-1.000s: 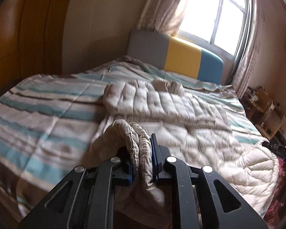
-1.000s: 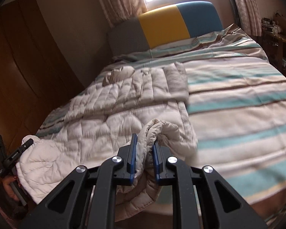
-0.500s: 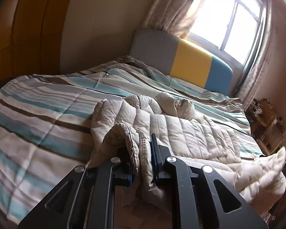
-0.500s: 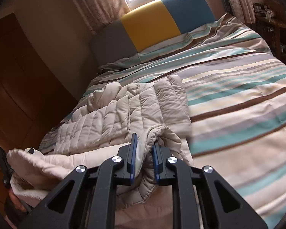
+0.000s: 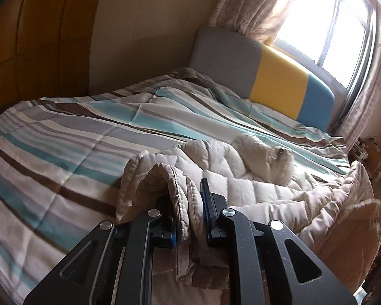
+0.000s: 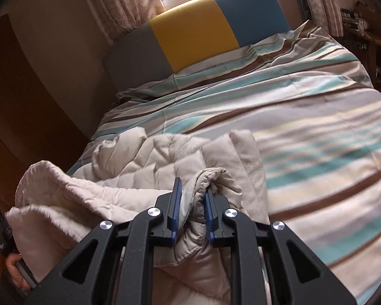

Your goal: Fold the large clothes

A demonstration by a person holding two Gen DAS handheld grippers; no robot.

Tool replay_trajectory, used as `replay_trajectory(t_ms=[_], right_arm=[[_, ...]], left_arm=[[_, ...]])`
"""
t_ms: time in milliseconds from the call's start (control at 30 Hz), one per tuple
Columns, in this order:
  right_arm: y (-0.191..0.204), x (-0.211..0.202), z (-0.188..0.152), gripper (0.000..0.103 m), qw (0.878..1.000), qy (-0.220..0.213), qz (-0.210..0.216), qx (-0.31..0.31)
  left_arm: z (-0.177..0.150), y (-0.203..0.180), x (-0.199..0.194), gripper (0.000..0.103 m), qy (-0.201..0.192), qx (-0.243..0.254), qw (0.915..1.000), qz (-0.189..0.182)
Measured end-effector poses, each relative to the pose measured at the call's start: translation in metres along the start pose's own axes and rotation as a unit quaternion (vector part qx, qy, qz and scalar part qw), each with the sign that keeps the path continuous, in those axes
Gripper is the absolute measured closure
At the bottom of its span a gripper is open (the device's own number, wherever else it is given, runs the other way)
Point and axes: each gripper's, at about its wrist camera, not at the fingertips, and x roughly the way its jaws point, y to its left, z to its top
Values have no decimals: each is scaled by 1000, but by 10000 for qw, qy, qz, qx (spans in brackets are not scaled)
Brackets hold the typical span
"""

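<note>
A large beige quilted coat [image 5: 254, 188] lies on the striped bed, its near half lifted and carried over the far half. My left gripper [image 5: 188, 203] is shut on a bunched hem corner of the coat. My right gripper [image 6: 191, 200] is shut on the other hem corner of the coat [image 6: 165, 157]. Between the two grips the lifted hem sags in a soft fold [image 6: 71, 193]. The coat's furry collar [image 5: 279, 160] rests beyond the folded body. At the left edge of the right wrist view, a hand [image 6: 15, 272] holds the other gripper's handle.
The bed's striped teal, brown and cream cover [image 5: 63, 137] spreads wide on both sides of the coat. A grey, yellow and blue headboard [image 6: 195, 30] stands under a bright curtained window [image 5: 325, 25]. A wooden wardrobe [image 5: 38, 38] lines the left wall, and cluttered furniture [image 6: 363, 28] stands at the right.
Both grippers have carried the coat's hem toward the headboard, folding the lower half over the upper. The coat now looks shorter and bunched, with the collar much closer.
</note>
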Motion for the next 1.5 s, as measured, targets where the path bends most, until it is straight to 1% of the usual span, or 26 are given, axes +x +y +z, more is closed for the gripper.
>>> replay_trajectory(t_ms=[33,100,167,267,300,333,367,400,433,500,567,667,767,833,933,1000,1033,1067,1133,1167,1200,1233,1300,1333,1400,1500], right_arm=[[-1,7,2,87,10000,12,-41,22],[-6,20,3,85,9999,20,-104,93],[-9,27,2,83,9998,1,-58,171],[-18,29,0,74,9989,-105,157,423],[-22,28,0,66,9980,-191,264,549],[-25,24,1,59,9970,-279,329,636],[-28,18,1,44,9957,-429,388,730],[-32,8,-1,35,9933,-687,456,815],[-33,1,0,31,9919,-836,498,814],[-35,-16,-4,13,9907,-1158,318,646],[-38,-25,-7,8,9911,-1227,213,473],[-49,-26,-16,3,9957,-902,-23,230],[-62,-18,-29,2,9987,-471,-110,137],[-71,-7,-35,2,9995,-155,-75,250],[-78,11,-34,2,9978,149,256,590],[-83,24,-33,4,9939,374,534,888],[-85,32,-34,7,9912,518,647,1032],[-87,39,-35,16,9880,634,789,1167],[-87,44,-38,28,9857,644,944,1240],[-85,45,-39,40,9863,646,974,1168],[-81,45,-40,47,9873,668,954,1084],[-79,44,-41,50,9884,674,925,1000],[-74,38,-43,61,9891,693,947,895],[-74,34,-44,63,9885,706,999,887],[-76,23,-46,69,9878,722,1050,891],[-80,5,-54,70,9879,715,1036,900]], left_arm=[[1,1,7,87,25,-18,10000,8],[1,-1,16,81,58,90,9999,28],[-1,-2,22,77,126,249,9996,94],[-2,7,22,63,172,2,9998,-78],[-2,13,18,50,105,-171,9996,-196],[-2,20,11,30,-36,-340,9991,-264],[-2,24,5,20,-188,-470,9983,-292],[-1,29,-4,6,-415,-604,9969,-281],[-1,36,-17,4,-729,-712,9946,-196],[-1,42,-28,4,-921,-736,9929,-166],[-4,50,-31,3,-829,-666,9942,-176],[-17,58,-29,3,-585,-452,9972,-147],[-35,64,-18,3,-177,-306,9992,-208],[-44,64,-5,3,139,-224,9996,-120],[-49,67,19,3,539,-235,9981,-184],[-49,70,33,3,770,-368,9958,-330],[-50,72,40,3,926,-445,9940,-373],[-51,74,46,3,1056,-531,9922,-384],[-52,76,54,4,1236,-581,9896,-443],[-53,74,55,6,1235,-496,9903,-404],[-54,71,55,20,1245,-402,9905,-430],[-55,65,54,40,1296,-299,9894,-588],[-59,55,52,50,1396,-105,9878,-683],[-62,51,50,54,1441,-21,9867,-752],[-68,50,43,57,1478,25,9849,-901],[-81,47,31,58,1509,104,9831,-1033]])
